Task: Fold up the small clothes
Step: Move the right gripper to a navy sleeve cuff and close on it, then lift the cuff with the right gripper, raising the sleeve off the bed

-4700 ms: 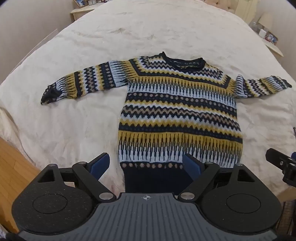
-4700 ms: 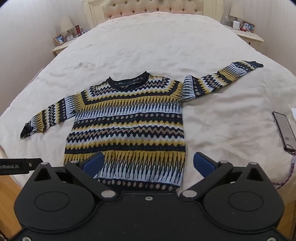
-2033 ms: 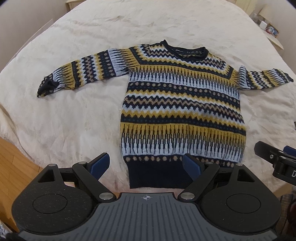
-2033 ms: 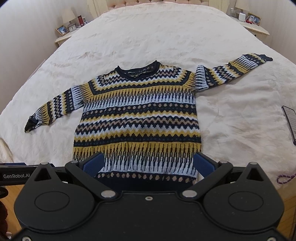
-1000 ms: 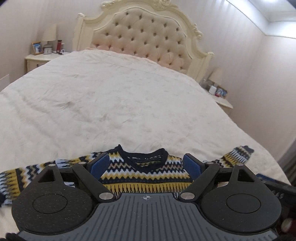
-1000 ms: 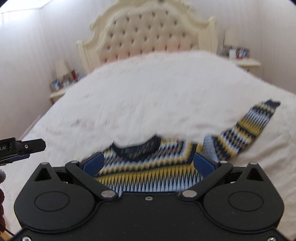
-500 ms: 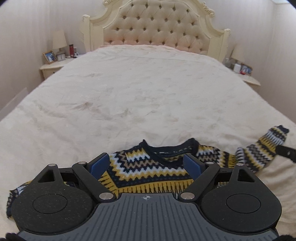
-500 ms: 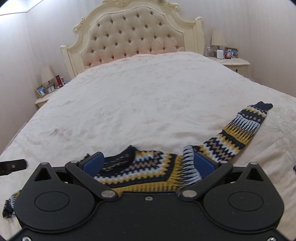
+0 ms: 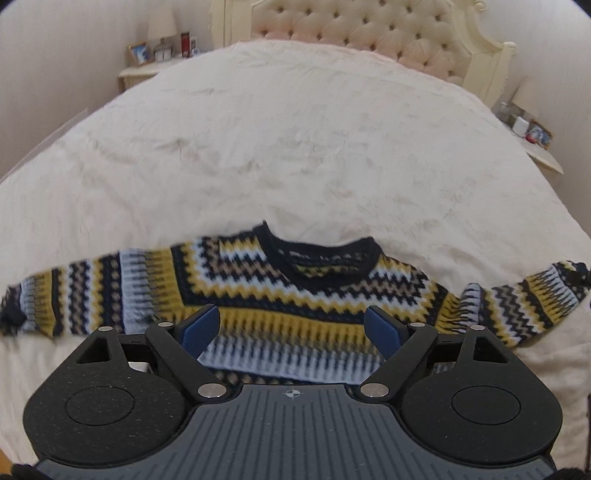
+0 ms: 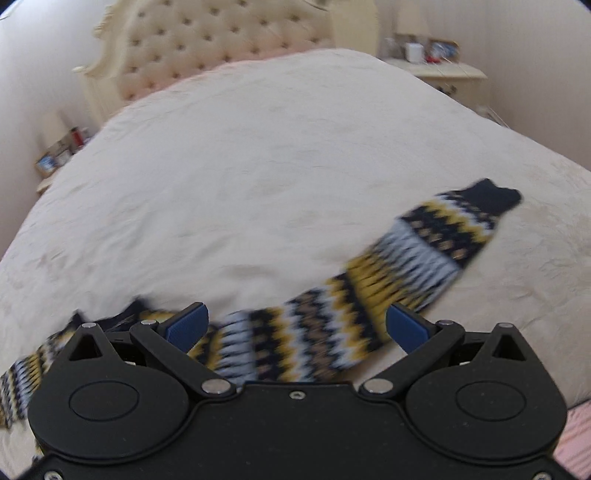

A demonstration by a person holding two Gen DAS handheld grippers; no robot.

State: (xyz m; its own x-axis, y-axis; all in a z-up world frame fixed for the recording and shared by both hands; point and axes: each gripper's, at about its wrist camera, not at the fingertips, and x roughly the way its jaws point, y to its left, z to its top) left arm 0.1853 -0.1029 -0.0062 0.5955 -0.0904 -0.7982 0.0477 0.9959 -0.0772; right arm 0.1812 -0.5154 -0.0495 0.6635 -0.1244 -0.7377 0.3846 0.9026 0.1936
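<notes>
A small knitted sweater (image 9: 295, 291) with navy, yellow and light blue zigzag bands lies flat on the cream bed, sleeves spread to both sides. My left gripper (image 9: 291, 328) is open and empty, low over the sweater's chest, just below the navy collar (image 9: 321, 254). My right gripper (image 10: 295, 326) is open and empty, over the sweater's right sleeve (image 10: 406, 266), which runs up to the right and ends in a navy cuff (image 10: 491, 195). The sweater's lower body is hidden behind the grippers.
The cream bedspread (image 9: 295, 147) stretches back to a tufted headboard (image 9: 388, 33). Nightstands with lamps and small items stand at the left (image 9: 147, 66) and at the right (image 10: 439, 70). The bed's near right edge (image 10: 576, 406) drops off beside the right gripper.
Both grippers have tilted up from looking down on the whole sweater and come low over it. The right gripper has shifted right onto the sleeve; the left one sits over the chest.
</notes>
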